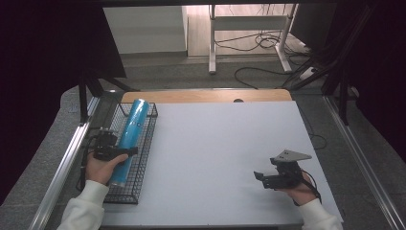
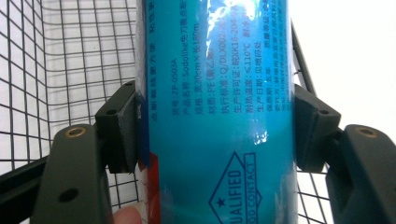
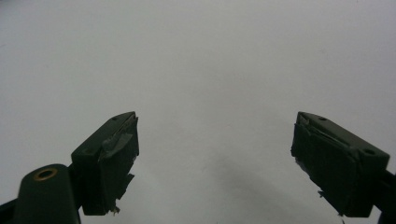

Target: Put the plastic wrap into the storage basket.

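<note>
Over the wire basket (image 1: 139,167) at the left edge of the surface (image 1: 215,153), the left tongs (image 1: 119,152) pinch a long blue roll (image 1: 129,141) of cling film across its middle, pads flat against both sides. Its glossy wrapper looks slippery, and the tube seems light and fairly stiff, so a firm mid-length hold should balance it. Near the front right, the right tongs (image 1: 261,178) hover spread and empty.

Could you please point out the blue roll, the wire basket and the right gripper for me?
blue roll (image 1: 130,139): high view, middle of its wrapper.
wire basket (image 1: 141,163): high view, right side wall.
right gripper (image 1: 259,178): high view, between its open jaw tips.
</note>
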Tool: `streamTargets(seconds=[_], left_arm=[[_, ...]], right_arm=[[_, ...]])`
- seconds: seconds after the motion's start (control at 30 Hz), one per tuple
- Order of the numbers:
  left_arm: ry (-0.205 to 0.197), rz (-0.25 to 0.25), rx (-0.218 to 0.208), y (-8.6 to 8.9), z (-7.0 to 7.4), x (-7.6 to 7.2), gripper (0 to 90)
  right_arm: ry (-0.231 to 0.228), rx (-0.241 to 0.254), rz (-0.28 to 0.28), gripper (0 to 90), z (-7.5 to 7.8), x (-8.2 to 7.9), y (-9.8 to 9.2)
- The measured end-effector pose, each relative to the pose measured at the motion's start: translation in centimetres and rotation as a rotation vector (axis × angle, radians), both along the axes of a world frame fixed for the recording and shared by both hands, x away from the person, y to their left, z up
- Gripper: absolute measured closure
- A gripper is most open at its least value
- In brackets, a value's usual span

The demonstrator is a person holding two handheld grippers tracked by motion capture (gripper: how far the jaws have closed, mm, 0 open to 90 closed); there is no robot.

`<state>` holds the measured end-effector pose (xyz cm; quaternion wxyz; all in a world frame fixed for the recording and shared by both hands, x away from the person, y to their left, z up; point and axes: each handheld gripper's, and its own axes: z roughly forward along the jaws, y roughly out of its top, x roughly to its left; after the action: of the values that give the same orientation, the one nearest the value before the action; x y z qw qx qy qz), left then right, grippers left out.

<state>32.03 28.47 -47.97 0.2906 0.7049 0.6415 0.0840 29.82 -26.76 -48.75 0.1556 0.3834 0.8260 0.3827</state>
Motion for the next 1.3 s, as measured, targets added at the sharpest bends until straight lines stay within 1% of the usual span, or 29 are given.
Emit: streamTargets(seconds=[0.07, 0.13, 0.23, 0.3, 0.37, 0.4, 0.43, 0.47, 0.5, 0.53, 0.57, 0.6, 0.63, 0.67, 0.73, 0.8, 0.83, 0.93, 0.97, 1.0, 1.03, 1.13, 1.17, 1.23, 1.27, 1.3], left_arm=[[0.013, 0.011, 0.003, 0.1, -0.3, 0.2, 31.9], [0.023, 0.022, 0.02, 0.1, -0.5, 0.3, 31.8], [0.043, 0.027, 0.031, 0.1, -0.9, 0.6, 31.8], [0.063, 0.019, 0.05, 0.1, -1.3, 0.8, 31.8], [0.083, 0.03, 0.096, -0.2, -2.1, 0.9, 31.6], [0.072, 0.046, 0.108, -0.3, -2.5, 0.9, 29.0], [0.057, 0.056, 0.099, -0.2, -2.4, 0.8, 29.0], [0.043, 0.056, 0.083, -0.1, -2.1, 0.7, 24.6], [0.017, 0.045, 0.095, -0.4, -1.2, 0.4, 23.4], [0.017, 0.045, 0.095, -0.4, -1.2, 0.4, 22.1], [0.007, 0.034, 0.101, -0.7, -0.9, 0.2, 22.1], [-0.013, 0.017, 0.108, -1.0, -0.5, 0.0, 20.9], [-0.03, 0.005, 0.104, -1.3, -0.1, -0.2, 20.9], [-0.051, -0.002, 0.104, -1.5, 0.2, -0.4, 20.9], [-0.107, -0.002, 0.124, -1.9, 1.1, -0.9, 20.1], [-0.16, -0.008, 0.135, -2.2, 2.0, -1.4, 19.2], [-0.189, -0.009, 0.133, -2.3, 2.4, -1.6, 19.1], [-0.243, -0.045, 0.117, -2.6, 3.6, -2.5, 18.3], [-0.259, -0.049, 0.12, -2.9, 3.9, -2.8, 18.3], [-0.274, -0.065, 0.111, -3.0, 4.2, -3.1, 18.3], [-0.286, -0.088, 0.094, -3.2, 4.5, -3.4, 18.3], [-0.314, -0.146, 0.061, -4.1, 4.9, -4.4, 18.0], [-0.32, -0.174, 0.048, -4.5, 5.0, -4.7, 18.2], [-0.333, -0.215, 0.035, -5.4, 5.0, -5.3, 19.2], [-0.338, -0.242, 0.021, -5.8, 4.9, -5.7, 19.3], [-0.341, -0.268, -0.004, -6.3, 4.8, -5.9, 19.3]], right_arm=[[0.001, -0.001, 0.0, 15.3, 0.0, 0.0, 0.0], [0.001, -0.002, 0.0, 15.3, 0.0, 0.0, 0.0], [0.001, -0.004, 0.001, 15.3, 0.0, 0.0, -0.1], [0.0, -0.006, 0.002, 15.3, -0.1, 0.0, 0.0], [-0.001, -0.013, 0.003, 15.2, -0.1, 0.0, 0.0], [0.0, -0.018, 0.002, 15.1, -0.2, 0.0, 0.0], [0.0, -0.018, 0.002, 15.1, -0.2, 0.0, 0.0], [0.001, -0.017, 0.001, 15.1, -0.3, 0.0, 0.0], [0.003, -0.019, -0.002, 15.1, -0.3, 0.1, 0.0], [0.003, -0.019, -0.002, 15.1, -0.3, 0.1, 0.0], [0.004, -0.021, -0.003, 15.1, -0.3, 0.1, 0.0], [0.003, -0.024, 0.0, 15.1, -0.4, 0.1, 0.0], [0.003, -0.024, 0.0, 15.1, -0.4, 0.1, 0.0], [0.003, -0.028, 0.002, 15.0, -0.4, 0.1, 0.0], [0.003, -0.03, 0.001, 15.0, -0.4, 0.1, 0.0], [0.002, -0.027, 0.0, 15.0, -0.3, 0.1, 0.0], [0.002, -0.024, -0.003, 15.0, -0.3, 0.1, 0.0], [0.003, -0.021, -0.005, 15.0, -0.3, 0.2, -0.1], [0.003, -0.021, -0.005, 15.0, -0.3, 0.2, -0.1], [0.004, -0.02, -0.006, 15.0, -0.3, 0.2, -0.2], [0.002, -0.021, -0.007, 15.0, -0.3, 0.2, -0.2], [0.0, -0.018, -0.007, 15.0, -0.2, 0.2, -0.3], [0.0, -0.021, -0.006, 15.0, -0.2, 0.1, -0.3], [-0.001, -0.02, -0.007, 14.9, -0.3, 0.1, -0.2], [-0.003, -0.02, -0.005, 14.9, -0.3, 0.1, -0.1], [-0.003, -0.021, -0.004, 14.9, -0.3, 0.0, -0.1]])
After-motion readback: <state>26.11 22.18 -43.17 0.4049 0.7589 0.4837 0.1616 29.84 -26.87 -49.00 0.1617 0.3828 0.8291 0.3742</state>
